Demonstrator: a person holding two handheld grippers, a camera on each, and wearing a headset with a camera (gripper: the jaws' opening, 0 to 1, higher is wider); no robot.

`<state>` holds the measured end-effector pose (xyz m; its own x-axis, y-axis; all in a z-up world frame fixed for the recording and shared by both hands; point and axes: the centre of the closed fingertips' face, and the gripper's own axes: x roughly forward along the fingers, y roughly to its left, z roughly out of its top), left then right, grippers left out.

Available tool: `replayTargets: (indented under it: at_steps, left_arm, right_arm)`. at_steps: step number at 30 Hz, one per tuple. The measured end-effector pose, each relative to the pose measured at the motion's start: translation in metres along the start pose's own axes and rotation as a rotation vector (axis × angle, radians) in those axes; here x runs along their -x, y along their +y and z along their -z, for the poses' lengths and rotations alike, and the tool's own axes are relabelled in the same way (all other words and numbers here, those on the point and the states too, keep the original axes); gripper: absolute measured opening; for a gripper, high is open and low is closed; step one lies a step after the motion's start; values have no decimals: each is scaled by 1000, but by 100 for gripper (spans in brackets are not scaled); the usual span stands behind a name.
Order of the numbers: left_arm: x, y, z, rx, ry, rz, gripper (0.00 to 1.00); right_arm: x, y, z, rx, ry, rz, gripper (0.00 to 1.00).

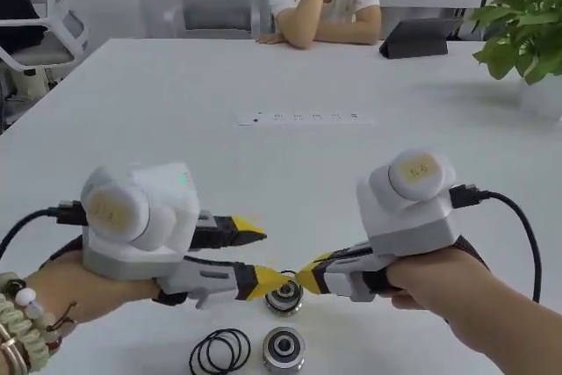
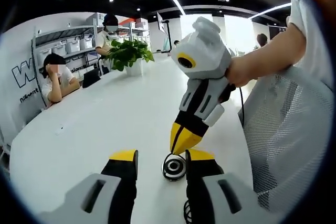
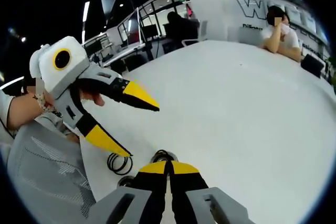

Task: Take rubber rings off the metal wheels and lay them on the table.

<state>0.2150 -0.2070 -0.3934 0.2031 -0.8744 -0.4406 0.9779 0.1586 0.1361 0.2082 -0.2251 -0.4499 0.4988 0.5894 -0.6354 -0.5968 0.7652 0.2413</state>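
We hold the left gripper (image 1: 270,257) level and wide open, left of the farther metal wheel (image 1: 284,299); the right gripper (image 1: 303,277), jaws pressed together, points at its top.

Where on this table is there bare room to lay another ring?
Crowded: the near edge, where the left gripper, right gripper, two metal wheels and loose rubber rings bunch. Bare: the stretch from there up to the power strip, and the table's right side under the plant.

Black rubber rings (image 1: 220,351), silver wheels (image 1: 284,349) (yellow-tipped left tongs (image 1: 274,257)).
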Motion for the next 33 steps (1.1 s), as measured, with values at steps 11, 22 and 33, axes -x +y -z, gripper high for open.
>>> replayTargets:
  at_steps: [11,22,33]
  left_arm:
    - [46,7,-25,-14,0,-1,56]
    - [108,13,-21,29,-32,-106,68]
    - [139,-4,4,92,-18,-152,75]
  right_arm:
    - [3,3,-8,-1,-22,-6,0]
    - [10,9,-26,-30,-94,-30,0]
    - [12,24,-34,-52,-125,-84,0]
